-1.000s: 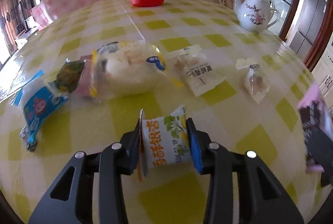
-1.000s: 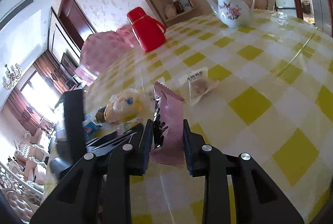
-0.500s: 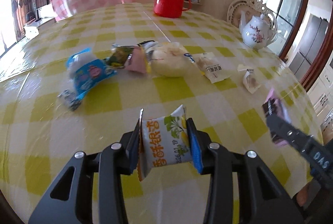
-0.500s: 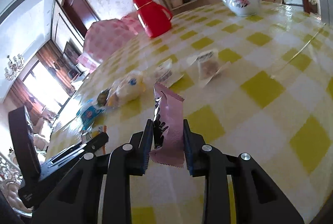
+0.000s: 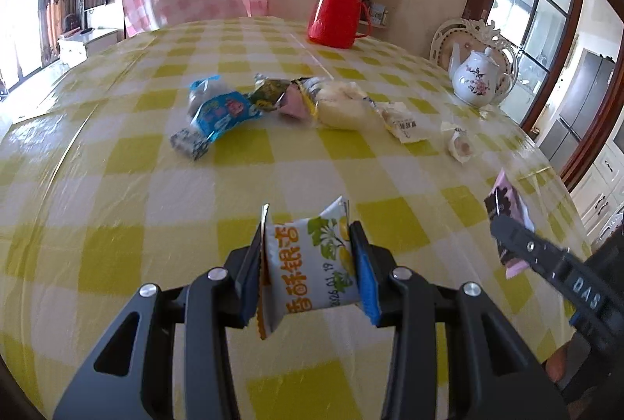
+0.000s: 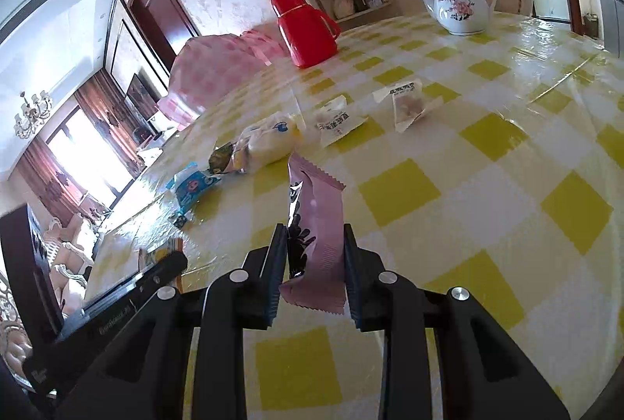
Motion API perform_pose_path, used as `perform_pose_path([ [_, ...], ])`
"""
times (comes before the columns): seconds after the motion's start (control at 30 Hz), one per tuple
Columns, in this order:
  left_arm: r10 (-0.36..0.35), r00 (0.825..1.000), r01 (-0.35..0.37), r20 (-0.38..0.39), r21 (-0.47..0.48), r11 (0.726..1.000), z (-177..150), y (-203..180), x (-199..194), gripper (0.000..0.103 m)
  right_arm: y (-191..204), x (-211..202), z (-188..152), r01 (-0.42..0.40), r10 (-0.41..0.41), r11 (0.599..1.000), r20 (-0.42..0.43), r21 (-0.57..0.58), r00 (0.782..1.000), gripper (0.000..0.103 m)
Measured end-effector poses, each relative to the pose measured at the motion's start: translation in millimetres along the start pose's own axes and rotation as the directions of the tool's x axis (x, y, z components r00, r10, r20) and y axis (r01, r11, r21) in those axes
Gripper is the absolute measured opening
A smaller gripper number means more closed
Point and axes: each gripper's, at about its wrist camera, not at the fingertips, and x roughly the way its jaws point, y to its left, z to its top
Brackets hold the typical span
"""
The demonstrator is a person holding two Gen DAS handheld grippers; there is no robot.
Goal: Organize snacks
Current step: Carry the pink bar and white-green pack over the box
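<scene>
Snacks are gripped in both hands: a white packet (image 5: 312,264) is clamped in the left gripper (image 5: 310,266), a pink packet (image 6: 318,244) in the right gripper (image 6: 314,264), each raised off the table (image 5: 117,186), likely for sorting; others (image 5: 273,104) lie in a row ahead.

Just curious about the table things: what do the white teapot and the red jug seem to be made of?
The white teapot looks like glazed porcelain: glossy white with painted pink flowers. The red jug seems to be shiny plastic, uniformly coloured with a thin gold band, though enamelled metal is possible.
</scene>
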Motion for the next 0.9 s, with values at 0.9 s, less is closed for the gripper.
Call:
perform_pose_path([
  [0.9, 0.147, 0.989, -0.149, 0.027, 0.096, 0.984, -83.6, 55.4, -123.7, 0.041, 63.9, -41.0, -77.9, -0.181, 0.172, 0.980, -0.108, -0.081, 0.979, 0.028],
])
